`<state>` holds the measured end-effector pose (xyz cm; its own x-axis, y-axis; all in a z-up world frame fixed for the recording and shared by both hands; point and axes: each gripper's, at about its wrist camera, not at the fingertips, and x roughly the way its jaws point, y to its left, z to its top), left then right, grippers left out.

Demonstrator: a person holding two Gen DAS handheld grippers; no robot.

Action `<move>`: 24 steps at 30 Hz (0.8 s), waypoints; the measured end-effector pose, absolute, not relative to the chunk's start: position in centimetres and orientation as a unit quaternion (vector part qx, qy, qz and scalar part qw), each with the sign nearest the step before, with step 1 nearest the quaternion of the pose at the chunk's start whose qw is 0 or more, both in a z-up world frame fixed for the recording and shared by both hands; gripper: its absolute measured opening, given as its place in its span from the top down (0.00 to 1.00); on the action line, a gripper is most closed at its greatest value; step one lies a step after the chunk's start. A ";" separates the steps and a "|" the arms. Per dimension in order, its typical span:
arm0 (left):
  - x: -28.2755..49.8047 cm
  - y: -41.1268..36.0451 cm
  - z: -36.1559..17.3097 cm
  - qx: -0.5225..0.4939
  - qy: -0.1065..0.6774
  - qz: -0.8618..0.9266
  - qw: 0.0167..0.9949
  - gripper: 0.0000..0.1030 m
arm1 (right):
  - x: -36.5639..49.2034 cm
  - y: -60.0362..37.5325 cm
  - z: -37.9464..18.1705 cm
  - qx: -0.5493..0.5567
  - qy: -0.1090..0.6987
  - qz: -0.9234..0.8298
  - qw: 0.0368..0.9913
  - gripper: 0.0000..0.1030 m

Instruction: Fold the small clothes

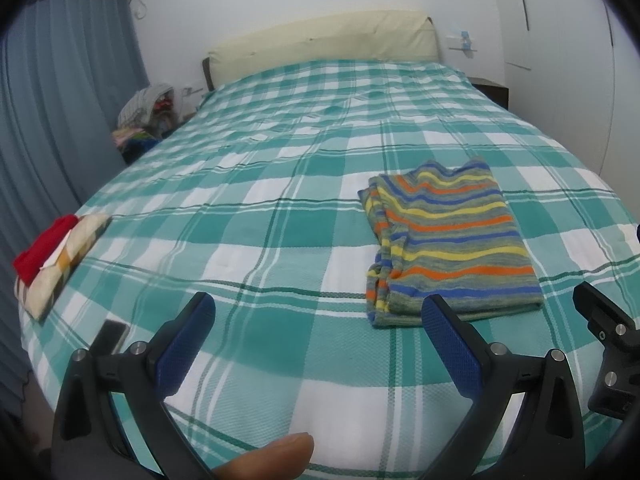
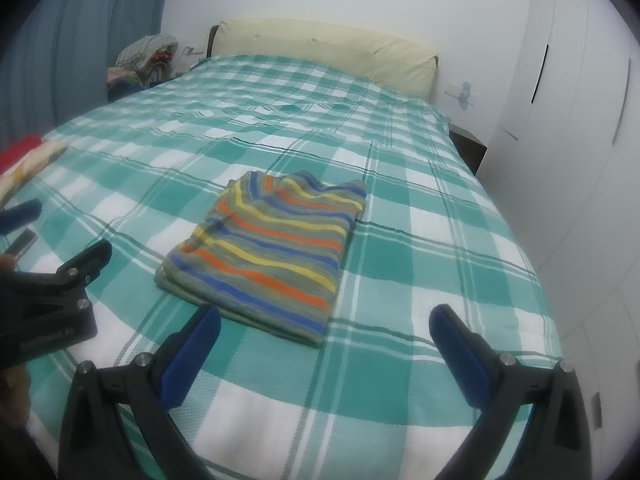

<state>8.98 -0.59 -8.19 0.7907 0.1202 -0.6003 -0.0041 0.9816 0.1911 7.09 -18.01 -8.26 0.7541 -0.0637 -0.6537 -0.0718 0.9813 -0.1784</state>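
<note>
We hold both tools above the near end of the bed with the teal-and-white checked cover, and neither carries anything. The left tool is spread wide, its blue-padded fingers well apart over bare cover. The right tool is likewise spread wide and empty, with the near edge of the garment just ahead of its left finger.

The thing we are working on, a soft knitted top striped in orange, yellow, blue and grey-green, lies flat on the cover in a roughly rectangular bundle, to the right of the left tool and straight ahead of the right one. It looks already folded at least once: in the left wrist view a layered edge runs down its left side, and the neckline end points toward the cream headboard cushion.

We judge it light, limp and a little stretchy, so it will sag and slide open if lifted from one point only. Pinching through all layers at the two near corners, one tool on each, should keep the stack together for another fold.

At the left edge of the bed lies a small pile of folded red and patterned cream cloth, well apart from the top.
</note>
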 end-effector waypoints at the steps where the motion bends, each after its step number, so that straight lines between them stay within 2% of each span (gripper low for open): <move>1: 9.0 -0.6 -8.2 0.091 0.321 0.031 0.942 0.00 | 7.1 -18.0 -8.3 -0.097 0.351 0.002 0.931 0.00; 24: 8.7 -1.5 -7.8 0.089 0.322 0.037 0.942 0.00 | 6.8 -18.5 -8.0 -0.092 0.354 0.009 0.931 0.00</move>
<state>8.66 -1.50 -7.81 0.7893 0.1271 -0.6007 -0.0119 0.9813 0.1920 6.84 -18.53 -8.02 0.7486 -0.0473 -0.6613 -0.0825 0.9831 -0.1637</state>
